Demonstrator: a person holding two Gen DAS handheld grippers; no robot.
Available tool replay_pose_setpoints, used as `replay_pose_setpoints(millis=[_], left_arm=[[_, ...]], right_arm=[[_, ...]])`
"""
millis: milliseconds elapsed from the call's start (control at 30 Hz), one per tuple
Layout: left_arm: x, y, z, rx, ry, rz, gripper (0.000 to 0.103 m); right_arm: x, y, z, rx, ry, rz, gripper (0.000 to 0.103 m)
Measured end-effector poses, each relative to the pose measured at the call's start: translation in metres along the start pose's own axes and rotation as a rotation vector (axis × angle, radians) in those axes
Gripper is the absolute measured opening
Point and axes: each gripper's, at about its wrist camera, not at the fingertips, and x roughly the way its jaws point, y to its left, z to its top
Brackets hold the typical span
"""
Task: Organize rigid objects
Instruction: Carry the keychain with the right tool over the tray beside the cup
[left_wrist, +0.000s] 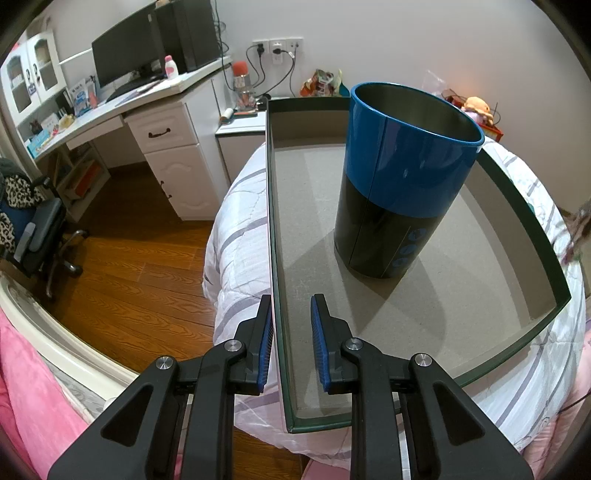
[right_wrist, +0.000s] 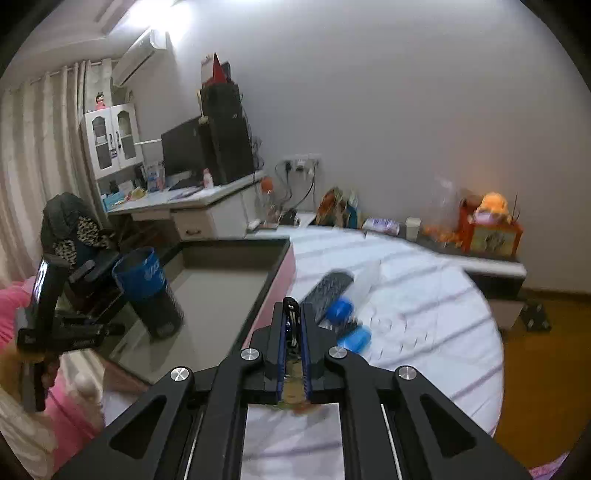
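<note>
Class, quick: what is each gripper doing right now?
Left gripper: closed on the box wall.
Right gripper: shut on a small dark object.

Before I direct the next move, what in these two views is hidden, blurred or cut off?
- Right wrist view: the thin dark item clamped in the right tongs is mostly hidden by the pads; unidentifiable.
- Right wrist view: the black ridged object and blue pieces on the striped quilt are motion-blurred.
- Left wrist view: the blue-and-black cylindrical tin's bottom is hidden by its wall.
- Left wrist view: the shallow grey tray's near corner is covered by the left tongs.
</note>
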Motion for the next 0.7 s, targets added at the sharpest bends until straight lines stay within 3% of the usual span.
replay_pose_setpoints(millis=[400,700], left_arm=[[0.0,0.001,0.0,-0.004,-0.002,-0.006,0.021],[0.0,0.001,0.0,-0.005,-0.003,-0.006,0.021]], right_arm=[[0.002,0.048,0.044,-0.073,-0.089,0.066,0.007],[0.034,0.087,0.043,-0.133,-0.026,0.126,0.007]])
